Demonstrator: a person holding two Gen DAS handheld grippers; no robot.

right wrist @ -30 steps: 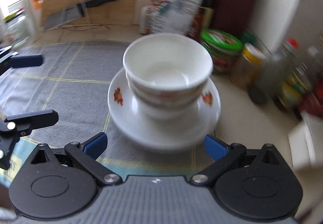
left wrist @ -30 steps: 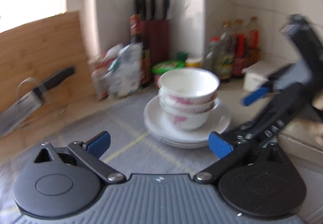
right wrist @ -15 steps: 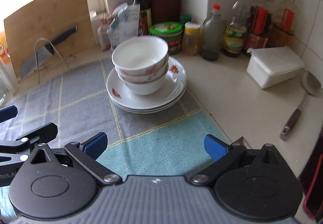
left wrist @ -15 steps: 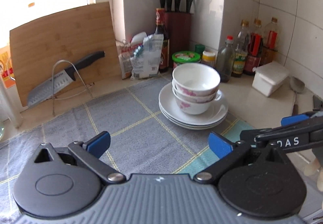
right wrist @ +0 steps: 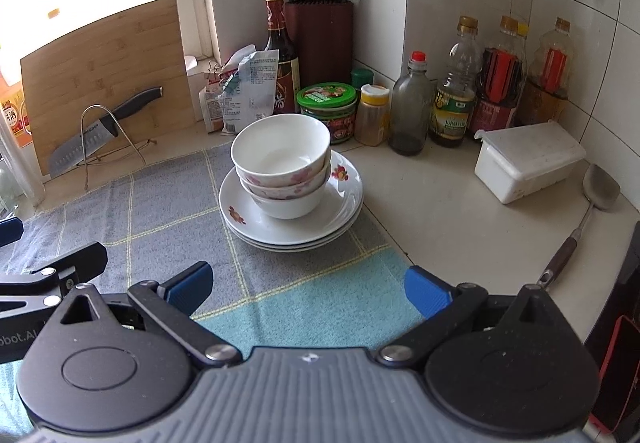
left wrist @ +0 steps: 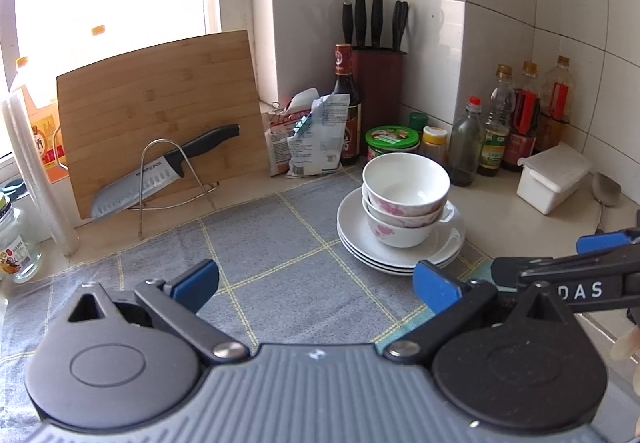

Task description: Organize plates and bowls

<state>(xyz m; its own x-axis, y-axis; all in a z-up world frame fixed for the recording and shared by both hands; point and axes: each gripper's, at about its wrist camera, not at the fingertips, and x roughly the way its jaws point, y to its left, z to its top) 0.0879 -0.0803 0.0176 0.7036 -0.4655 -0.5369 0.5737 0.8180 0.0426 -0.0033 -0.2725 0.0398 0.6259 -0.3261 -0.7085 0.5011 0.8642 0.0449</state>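
reading "das" on right gripper (left wrist: 560,275) | both fingers spread, empty | bowls (right wrist: 280,159) stacked

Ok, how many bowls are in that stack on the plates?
3 bowls, nested: the top bowl, a middle bowl showing only its floral rim, and the bottom bowl resting on the stack of plates. Their walls could hide another inside.
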